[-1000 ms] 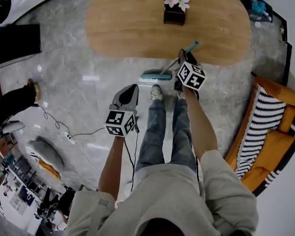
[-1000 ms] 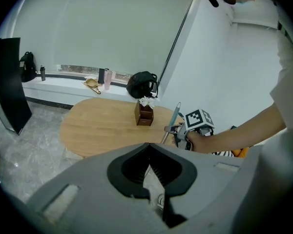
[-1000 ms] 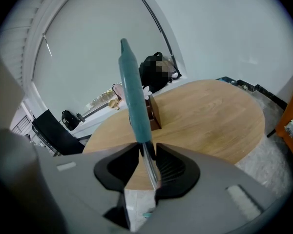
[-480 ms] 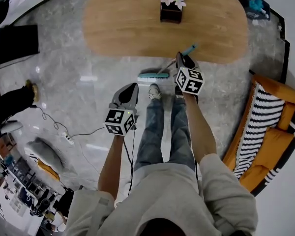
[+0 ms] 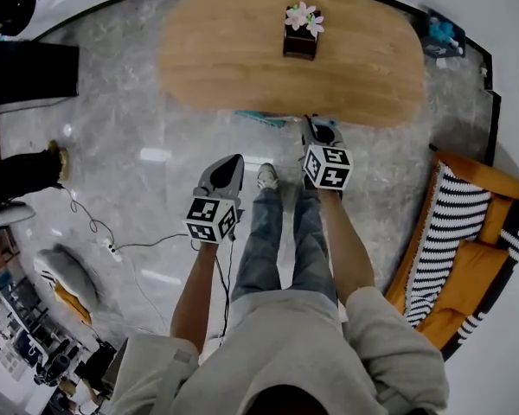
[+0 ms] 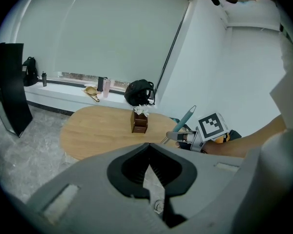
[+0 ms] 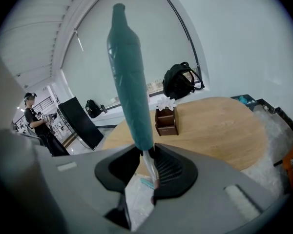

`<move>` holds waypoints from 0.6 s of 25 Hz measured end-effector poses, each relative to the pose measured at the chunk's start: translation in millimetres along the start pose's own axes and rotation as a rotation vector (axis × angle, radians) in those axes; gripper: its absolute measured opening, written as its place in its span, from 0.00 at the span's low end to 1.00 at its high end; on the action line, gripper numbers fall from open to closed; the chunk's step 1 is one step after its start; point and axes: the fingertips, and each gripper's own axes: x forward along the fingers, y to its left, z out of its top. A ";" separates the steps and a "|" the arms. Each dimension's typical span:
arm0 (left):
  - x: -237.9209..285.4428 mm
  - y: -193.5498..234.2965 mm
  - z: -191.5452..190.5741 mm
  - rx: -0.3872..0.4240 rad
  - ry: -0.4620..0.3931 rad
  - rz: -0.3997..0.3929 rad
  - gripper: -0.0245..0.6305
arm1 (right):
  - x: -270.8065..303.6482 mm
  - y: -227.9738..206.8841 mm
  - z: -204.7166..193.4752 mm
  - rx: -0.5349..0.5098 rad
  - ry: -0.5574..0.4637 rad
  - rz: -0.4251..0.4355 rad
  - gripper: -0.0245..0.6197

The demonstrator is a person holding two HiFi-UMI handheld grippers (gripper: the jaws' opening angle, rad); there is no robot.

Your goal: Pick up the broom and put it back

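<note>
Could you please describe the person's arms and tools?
The left tool and right tool are grey wedge-shaped shells with black ridged pads, each carrying a white cube of black square markers. Pale beige sleeves end near the elbows.

Nothing legible in view.
Only letterless black-and-white square patterns show, on the marker cube (image 5: 212, 219) of the left hand-held gripper (image 5: 226, 169) and on that of the right hand-held gripper (image 5: 315, 130).

— What's the room like where you stand?
— Grey marble floor (image 5: 147, 111) under me, an oval wooden table (image 5: 225, 50) ahead with a flower box (image 5: 300, 35) on it, an orange sofa (image 5: 471, 271) to my right, a wide blinded window (image 6: 102, 38) beyond.
</note>
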 end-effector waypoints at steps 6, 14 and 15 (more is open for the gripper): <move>-21.1 -15.8 11.7 0.003 -0.048 0.015 0.04 | -27.2 15.7 7.3 -0.029 -0.003 0.043 0.18; -45.7 -42.7 36.2 0.019 -0.123 0.026 0.04 | -75.8 29.5 34.9 -0.068 -0.046 0.067 0.18; -48.7 -46.7 41.5 0.022 -0.135 0.026 0.04 | -83.2 30.6 39.4 -0.074 -0.052 0.069 0.18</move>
